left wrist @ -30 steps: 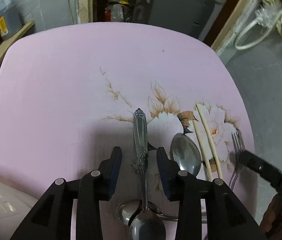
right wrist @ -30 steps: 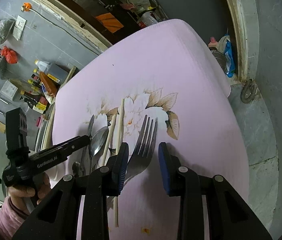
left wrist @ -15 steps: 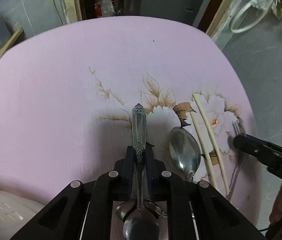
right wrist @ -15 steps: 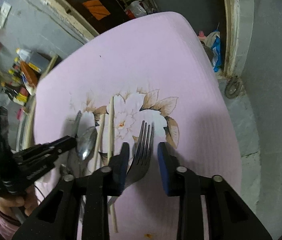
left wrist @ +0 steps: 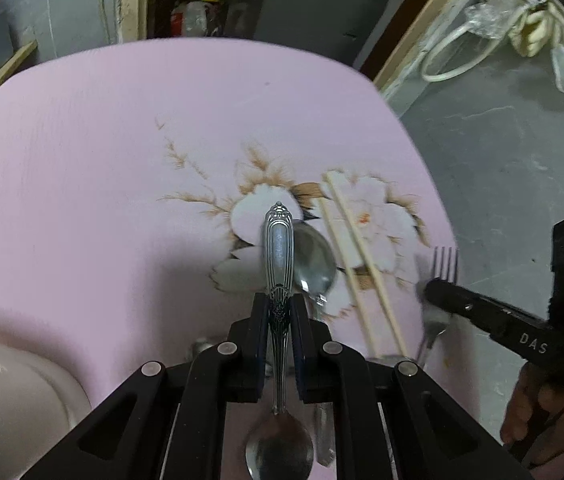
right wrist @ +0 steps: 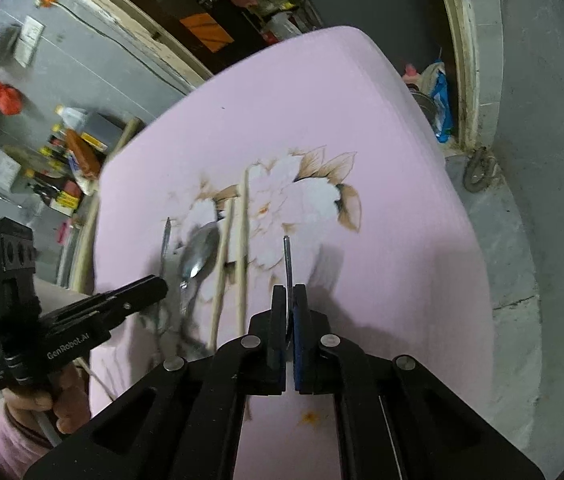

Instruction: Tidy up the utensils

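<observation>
My left gripper [left wrist: 278, 300] is shut on the ornate handle of a silver spoon [left wrist: 278, 240]. The handle points away and the bowl hangs under the fingers, off the pink flowered tablecloth [left wrist: 102, 160]. My right gripper [right wrist: 289, 292] is closing on a fork [right wrist: 287, 260], which is pinched between the pads and seen edge-on. The left wrist view shows the fork [left wrist: 444, 260] tines past the right gripper [left wrist: 438, 292]. A second spoon [left wrist: 314, 264] and two wooden chopsticks [left wrist: 358, 256] lie between the grippers.
A white rounded dish [left wrist: 10, 392] sits at the near left corner. More metal cutlery lies under the left gripper. A small orange stain [right wrist: 308, 418] marks the cloth near the right gripper. Grey floor drops off on the right.
Both grippers went from open to shut, the left on the spoon handle and the right on the fork. Both utensils have come up slightly. The fork has turned on edge.
</observation>
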Available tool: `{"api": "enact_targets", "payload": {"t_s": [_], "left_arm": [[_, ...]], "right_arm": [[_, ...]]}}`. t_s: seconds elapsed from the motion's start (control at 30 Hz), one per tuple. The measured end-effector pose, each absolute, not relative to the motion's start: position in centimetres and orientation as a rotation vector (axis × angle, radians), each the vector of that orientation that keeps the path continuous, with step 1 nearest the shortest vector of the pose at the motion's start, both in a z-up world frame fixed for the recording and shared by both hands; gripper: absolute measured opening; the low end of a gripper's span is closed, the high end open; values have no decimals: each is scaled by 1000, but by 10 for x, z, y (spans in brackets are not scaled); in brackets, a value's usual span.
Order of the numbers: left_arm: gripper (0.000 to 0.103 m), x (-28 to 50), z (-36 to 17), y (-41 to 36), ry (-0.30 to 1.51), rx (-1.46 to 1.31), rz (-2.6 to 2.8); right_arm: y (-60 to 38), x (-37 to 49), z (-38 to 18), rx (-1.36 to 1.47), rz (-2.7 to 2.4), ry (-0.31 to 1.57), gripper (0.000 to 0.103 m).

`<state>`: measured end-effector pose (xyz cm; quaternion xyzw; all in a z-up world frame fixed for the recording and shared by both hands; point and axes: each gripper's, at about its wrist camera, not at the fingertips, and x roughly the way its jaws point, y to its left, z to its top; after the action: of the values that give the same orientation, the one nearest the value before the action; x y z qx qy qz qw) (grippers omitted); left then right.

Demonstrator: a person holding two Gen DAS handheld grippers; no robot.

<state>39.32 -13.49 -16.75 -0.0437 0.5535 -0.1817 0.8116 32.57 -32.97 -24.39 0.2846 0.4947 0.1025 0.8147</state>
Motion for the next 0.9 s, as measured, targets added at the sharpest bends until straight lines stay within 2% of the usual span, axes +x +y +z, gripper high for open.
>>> {"api": "enact_targets", "payload": {"t_s": [0.37, 0.9], "left_arm": [[10, 346, -137, -125, 1046, -96, -482], [10, 298, -110, -111, 902, -86, -549]], "right_arm": [[-320, 288, -205, 546, 232, 906, 2], [-305, 241, -169, 470, 186, 813, 2]]}}
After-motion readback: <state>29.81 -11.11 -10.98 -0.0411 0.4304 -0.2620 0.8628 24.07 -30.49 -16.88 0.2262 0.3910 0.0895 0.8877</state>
